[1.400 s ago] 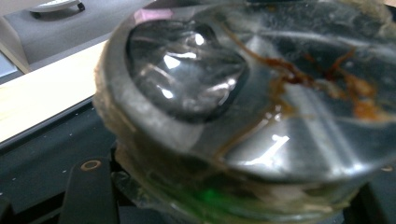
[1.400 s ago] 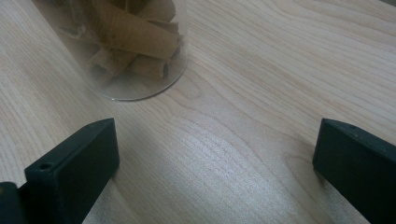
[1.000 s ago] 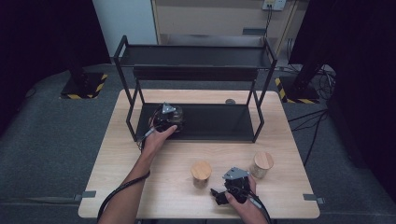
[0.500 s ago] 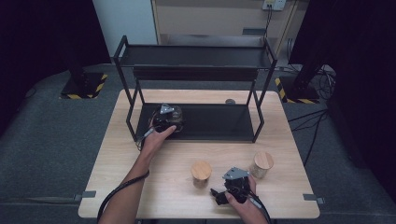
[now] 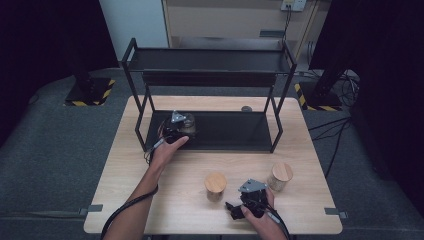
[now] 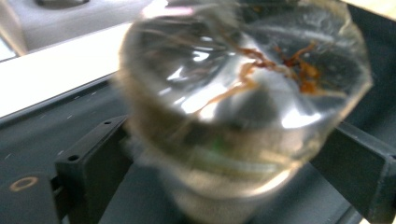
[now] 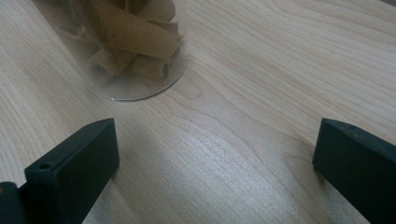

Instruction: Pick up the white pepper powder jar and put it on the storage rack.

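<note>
Looks like the left gripper (image 5: 176, 127) just opened its jaws off the glass jar (image 6: 243, 107) at the rack's (image 5: 210, 131) lower-shelf left end, so next it backs out, while the right gripper (image 5: 248, 199) waits open-jawed near the table's (image 5: 150, 200) front edge.

The black shelf rack (image 5: 207, 90) stands on the wooden table (image 5: 125, 170); on its lower shelf the left gripper (image 5: 176, 131) meets a glass jar (image 5: 188, 124); in front of the rack stand two wood-lidded jars (image 5: 215, 186), with the right gripper (image 5: 235, 210) between them.
</note>
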The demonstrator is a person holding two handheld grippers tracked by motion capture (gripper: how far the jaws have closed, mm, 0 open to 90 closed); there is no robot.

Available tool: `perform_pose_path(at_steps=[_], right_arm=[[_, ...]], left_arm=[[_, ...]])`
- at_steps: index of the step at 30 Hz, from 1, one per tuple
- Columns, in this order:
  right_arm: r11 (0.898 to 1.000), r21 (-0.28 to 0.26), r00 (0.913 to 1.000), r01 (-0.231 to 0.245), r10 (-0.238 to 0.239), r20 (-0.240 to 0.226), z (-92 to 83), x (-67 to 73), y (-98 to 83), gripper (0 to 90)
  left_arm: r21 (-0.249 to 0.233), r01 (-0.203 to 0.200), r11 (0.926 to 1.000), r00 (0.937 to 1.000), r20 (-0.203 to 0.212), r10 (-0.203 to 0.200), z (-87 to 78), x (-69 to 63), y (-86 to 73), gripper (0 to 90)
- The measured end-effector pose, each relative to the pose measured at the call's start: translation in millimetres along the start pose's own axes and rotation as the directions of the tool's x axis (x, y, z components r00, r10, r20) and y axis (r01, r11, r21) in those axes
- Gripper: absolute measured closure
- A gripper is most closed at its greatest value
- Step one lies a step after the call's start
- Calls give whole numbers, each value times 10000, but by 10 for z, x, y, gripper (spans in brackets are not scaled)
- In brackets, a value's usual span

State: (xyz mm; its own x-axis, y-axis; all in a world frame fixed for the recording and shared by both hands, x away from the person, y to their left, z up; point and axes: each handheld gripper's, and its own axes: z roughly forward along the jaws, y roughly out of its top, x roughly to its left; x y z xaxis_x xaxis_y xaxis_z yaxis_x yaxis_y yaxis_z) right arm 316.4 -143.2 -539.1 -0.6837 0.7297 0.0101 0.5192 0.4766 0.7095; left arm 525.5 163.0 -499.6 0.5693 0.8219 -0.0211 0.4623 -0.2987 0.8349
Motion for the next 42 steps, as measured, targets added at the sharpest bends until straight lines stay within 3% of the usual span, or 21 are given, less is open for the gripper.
perform_pose_path(at_steps=[12,21,30,42], right_arm=[[10000,4,10000,-1,1,-1,0,0,0,4],[10000,1,10000,2,-2,-1,0,0,0,4],[10000,-1,10000,11,-11,-1,0,-1,0,4],[10000,2,10000,2,-2,-2,0,-1,0,3]], left_arm=[[-116,-102,9999,9997,-209,100,-260,-138,-18,38],[-515,-119,9986,9995,-284,105,-488,-237,-71,36],[-339,21,9994,9987,-509,-39,-658,-276,-107,35],[-342,81,9994,9992,-379,-94,-858,-377,-242,36]])
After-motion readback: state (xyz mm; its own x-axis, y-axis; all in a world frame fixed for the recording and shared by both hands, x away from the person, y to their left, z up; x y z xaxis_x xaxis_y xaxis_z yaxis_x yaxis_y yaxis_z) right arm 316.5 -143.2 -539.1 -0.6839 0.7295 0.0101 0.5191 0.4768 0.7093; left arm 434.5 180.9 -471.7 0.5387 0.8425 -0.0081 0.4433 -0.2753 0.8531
